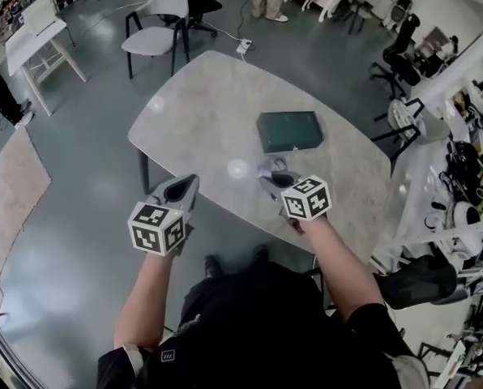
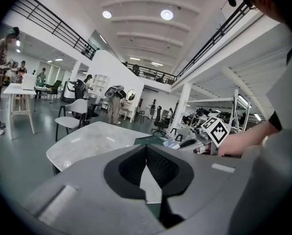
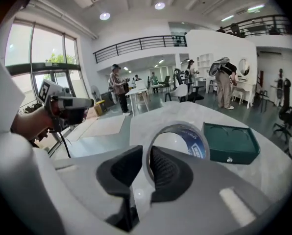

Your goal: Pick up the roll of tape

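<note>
Your right gripper [image 3: 147,153] had its jaws closed most of the way on the roll of tape [image 3: 200,143], pinching the wall of the ring so that one pad sat inside the loop and the other outside. The roll stood upright on edge beyond the jaw tips, over the near part of the table [image 1: 201,112], with the green box [image 3: 231,143] just past it. Your left gripper [image 2: 146,151] hung beside it, tips together and holding nothing.

Pale marble table [image 1: 201,112], dark green box [image 1: 289,130] lying right of its middle, grey chair [image 1: 156,24] beyond, white desk [image 1: 39,35] far left.
</note>
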A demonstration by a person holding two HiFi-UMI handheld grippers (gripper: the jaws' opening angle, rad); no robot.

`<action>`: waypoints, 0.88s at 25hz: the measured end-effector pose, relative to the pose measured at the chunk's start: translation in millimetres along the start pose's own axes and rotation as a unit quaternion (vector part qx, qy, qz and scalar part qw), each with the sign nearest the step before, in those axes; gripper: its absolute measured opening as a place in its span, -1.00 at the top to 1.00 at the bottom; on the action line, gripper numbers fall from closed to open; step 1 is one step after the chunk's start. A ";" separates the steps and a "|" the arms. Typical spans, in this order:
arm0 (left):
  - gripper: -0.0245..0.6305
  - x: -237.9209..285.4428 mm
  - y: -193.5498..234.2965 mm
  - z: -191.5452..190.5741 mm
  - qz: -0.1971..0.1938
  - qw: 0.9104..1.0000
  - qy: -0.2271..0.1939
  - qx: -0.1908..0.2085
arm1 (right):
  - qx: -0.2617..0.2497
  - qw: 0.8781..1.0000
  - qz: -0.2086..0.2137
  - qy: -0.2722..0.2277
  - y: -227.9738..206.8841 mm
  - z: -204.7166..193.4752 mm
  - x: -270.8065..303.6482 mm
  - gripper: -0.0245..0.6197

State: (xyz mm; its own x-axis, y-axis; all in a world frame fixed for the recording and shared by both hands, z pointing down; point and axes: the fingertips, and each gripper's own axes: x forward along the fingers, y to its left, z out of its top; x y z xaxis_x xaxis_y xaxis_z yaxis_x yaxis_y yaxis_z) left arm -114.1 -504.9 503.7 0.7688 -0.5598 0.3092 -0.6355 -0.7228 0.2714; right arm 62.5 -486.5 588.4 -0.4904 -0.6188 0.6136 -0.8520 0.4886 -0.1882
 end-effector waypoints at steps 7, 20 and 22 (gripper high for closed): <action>0.89 46.4 -60.8 33.3 -0.029 0.999 0.000 0.038 | 0.049 0.991 0.000 -0.124 -37.9 29.5 -97.3 0.77; 0.89 99.4 -131.0 113.7 -0.022 0.997 -0.055 0.056 | -0.016 0.959 -0.001 -0.281 -90.5 60.3 -284.8 0.78; 0.89 100.6 -138.7 118.8 -0.020 0.996 -0.055 0.063 | -0.030 0.953 0.000 -0.302 -92.3 63.5 -305.3 0.78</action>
State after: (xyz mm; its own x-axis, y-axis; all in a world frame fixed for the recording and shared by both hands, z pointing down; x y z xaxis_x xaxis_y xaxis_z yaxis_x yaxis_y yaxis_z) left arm 59.9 -509.1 388.8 0.8010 -0.5653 0.1969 -0.5953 -0.7869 0.1626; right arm 279.2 -381.7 369.8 -0.5211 -0.8516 0.0565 -0.8493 0.5108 -0.1334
